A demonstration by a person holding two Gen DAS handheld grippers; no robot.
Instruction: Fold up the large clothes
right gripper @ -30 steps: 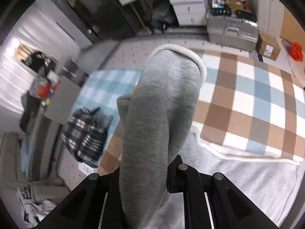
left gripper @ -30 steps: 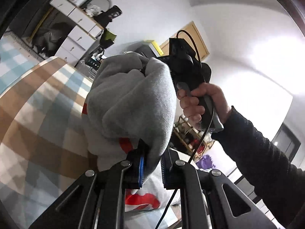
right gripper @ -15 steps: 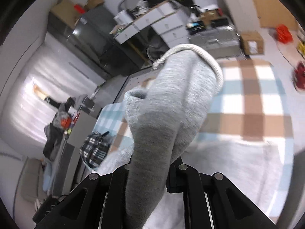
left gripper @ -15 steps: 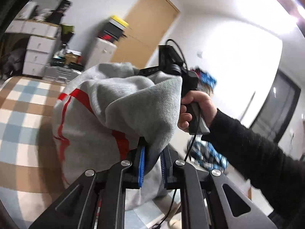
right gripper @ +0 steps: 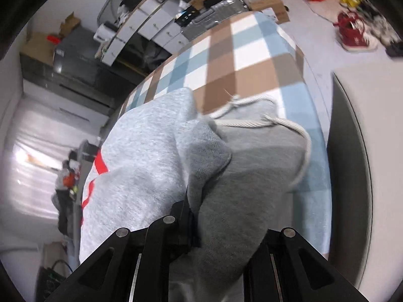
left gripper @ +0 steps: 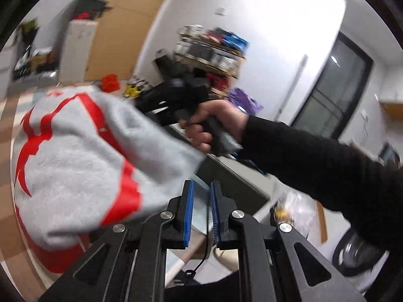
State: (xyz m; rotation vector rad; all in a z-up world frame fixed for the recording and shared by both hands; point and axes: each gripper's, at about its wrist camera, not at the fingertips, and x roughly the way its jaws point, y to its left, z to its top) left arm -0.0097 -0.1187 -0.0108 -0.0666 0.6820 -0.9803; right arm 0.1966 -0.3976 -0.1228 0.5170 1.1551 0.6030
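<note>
While the grey hoodie (right gripper: 151, 166) lies heaped on the checked bedspread (right gripper: 252, 58), both tongs stay near it.

Left gripper (left gripper: 201, 201): blue pads nearly together, nothing between them, hoodie at nine o'clock. Right gripper (right gripper: 199, 216): clamped on a grey fold that hides one finger; drawcord (right gripper: 252, 123) at one o'clock. Room edges blurred.

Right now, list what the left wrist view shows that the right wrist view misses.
Only left wrist: a hand gripping the right tool, a black sleeve, a dark door. Only right wrist: the white drawstring and white drawers. Both: the grey hoodie with red print.
</note>
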